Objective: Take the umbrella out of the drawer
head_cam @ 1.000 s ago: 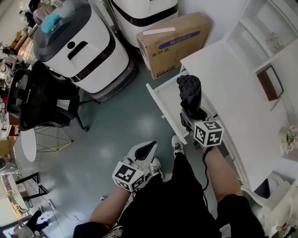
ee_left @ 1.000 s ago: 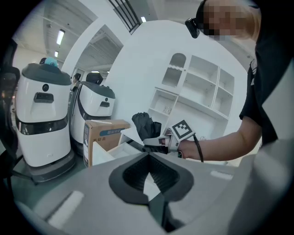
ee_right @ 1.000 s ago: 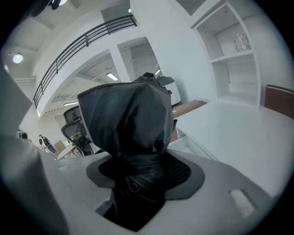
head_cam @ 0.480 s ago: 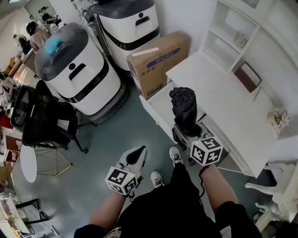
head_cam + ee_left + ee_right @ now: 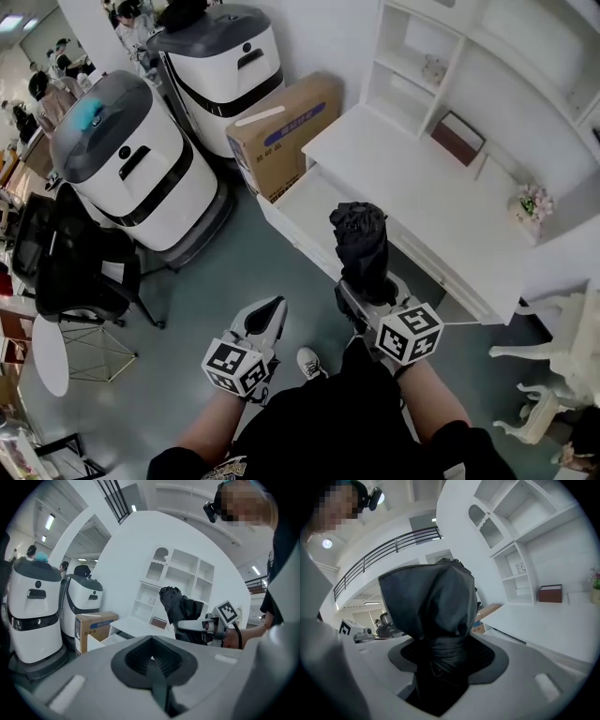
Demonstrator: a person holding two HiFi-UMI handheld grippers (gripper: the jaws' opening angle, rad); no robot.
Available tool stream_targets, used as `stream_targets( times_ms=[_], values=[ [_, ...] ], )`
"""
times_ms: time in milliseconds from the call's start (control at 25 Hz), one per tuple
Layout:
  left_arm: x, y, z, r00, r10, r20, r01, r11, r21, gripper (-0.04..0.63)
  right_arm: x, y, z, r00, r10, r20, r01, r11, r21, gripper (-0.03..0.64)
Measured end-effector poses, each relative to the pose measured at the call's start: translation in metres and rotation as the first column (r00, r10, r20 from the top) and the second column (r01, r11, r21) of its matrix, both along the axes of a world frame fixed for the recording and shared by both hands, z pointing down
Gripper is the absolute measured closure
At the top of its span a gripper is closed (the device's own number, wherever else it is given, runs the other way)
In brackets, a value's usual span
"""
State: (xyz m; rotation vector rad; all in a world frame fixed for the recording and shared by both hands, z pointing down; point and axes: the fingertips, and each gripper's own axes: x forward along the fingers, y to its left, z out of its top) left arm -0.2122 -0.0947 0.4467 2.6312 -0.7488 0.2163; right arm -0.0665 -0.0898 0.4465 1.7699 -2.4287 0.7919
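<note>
Right gripper (image 5: 368, 289), frame centre, clamps the folded black umbrella (image 5: 361, 239) upright, likely to keep it clear of the open drawer (image 5: 305, 208); left gripper (image 5: 267, 317), lower left, hangs closed and empty.

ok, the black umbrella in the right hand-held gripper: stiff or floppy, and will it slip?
Probably stiff at the core: the umbrella sticks straight out of the right hand-held gripper without sagging. Its fabric bunches loosely, so the surface likely gives and could slide. Seems light: one hand-held gripper carries it.
</note>
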Motion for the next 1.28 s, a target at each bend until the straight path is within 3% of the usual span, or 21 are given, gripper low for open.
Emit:
stream_targets(
  times_ms=[400,920,1280],
  values=[
    [0.039,0.029,-0.009,0.999,0.041,0.002,-0.041,0.999,0.005,0.595,0.024,0.053,-0.021,1.0,0.002,0.02,-0.003,1.0,0.026,0.333],
    [0.112,0.108,-0.018,0.999,-0.029,0.014,0.029,0.999,0.016,0.595,0.076,0.13,-0.026,0.993,-0.112,0.044,0.111,0.993,0.034,0.333],
    [0.142,0.169,-0.021,0.996,-0.086,0.016,0.085,0.996,0.012,0.595,0.096,0.177,-0.02,0.981,-0.186,0.058,0.184,0.982,0.042,0.331]
  ],
)
